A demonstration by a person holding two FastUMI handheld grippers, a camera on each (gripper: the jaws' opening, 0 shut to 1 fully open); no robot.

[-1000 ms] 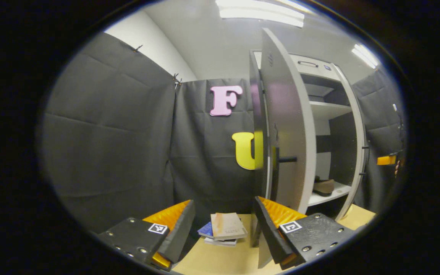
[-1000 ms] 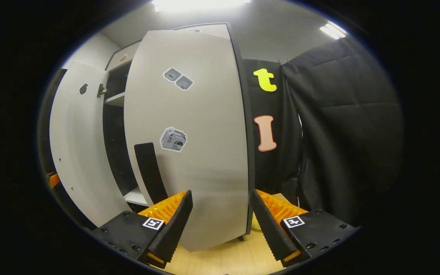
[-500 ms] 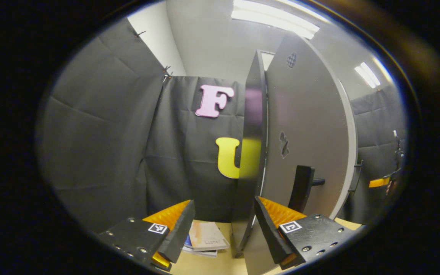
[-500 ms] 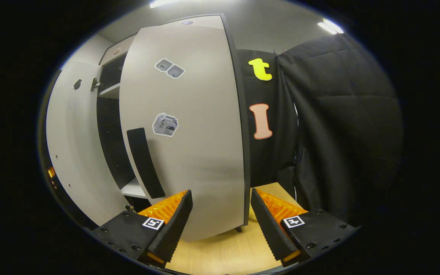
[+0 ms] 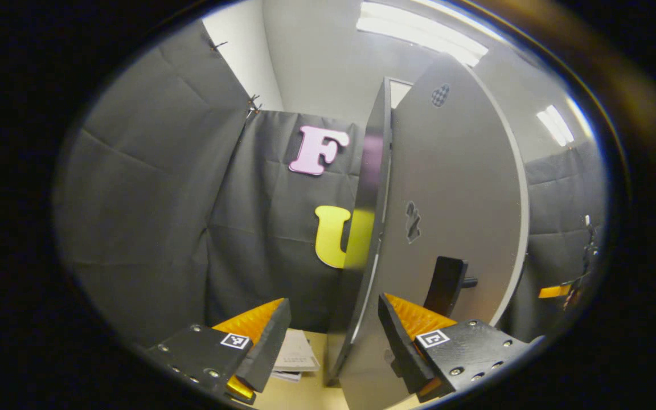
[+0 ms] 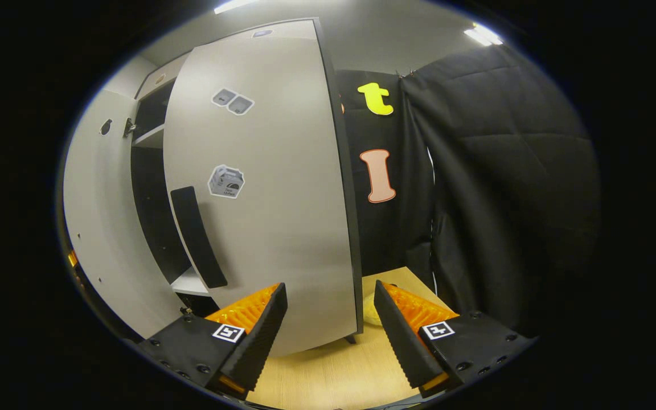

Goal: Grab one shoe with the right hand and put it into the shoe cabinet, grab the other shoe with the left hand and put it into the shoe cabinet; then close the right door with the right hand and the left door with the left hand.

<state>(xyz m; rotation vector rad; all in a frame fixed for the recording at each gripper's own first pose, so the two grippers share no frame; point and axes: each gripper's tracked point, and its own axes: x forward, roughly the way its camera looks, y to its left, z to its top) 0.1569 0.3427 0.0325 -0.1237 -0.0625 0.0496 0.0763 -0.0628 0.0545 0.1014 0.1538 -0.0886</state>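
Left gripper view looks along the left gripper (image 5: 332, 336), whose fingers stand spread wide with nothing between the pads; the outer edge of the left door (image 5: 453, 199) of the shoe cabinet runs up through the gap between them, and the right-hand finger (image 5: 405, 341) sits close against the door's face, though whether it touches cannot be told. The door's dark handle (image 5: 446, 285) stands just above that finger, and a small dark sticker (image 5: 413, 221) marks the panel higher up. A few books (image 5: 294, 357) lie on the pale bench (image 5: 299, 393) beside the door's lower edge, behind the left-hand finger. At the far right rim the other gripper (image 5: 556, 291) shows small and partly blurred. Right gripper view looks along the right gripper (image 6: 331, 330), its fingers likewise spread and holding nothing, with the hinge-side edge of the right door (image 6: 282, 193) rising between them. This door stands partly swung in, its long dark handle (image 6: 197, 236) near its free edge and three stickers (image 6: 226, 181) on its face. Between the two doors a dark opening of the shoe cabinet (image 6: 151, 188) remains, with a white shelf (image 6: 188, 283) low inside and another higher up; the left door's inner face (image 6: 100, 228) shows at the left. The shoes cannot be made out in the opening.
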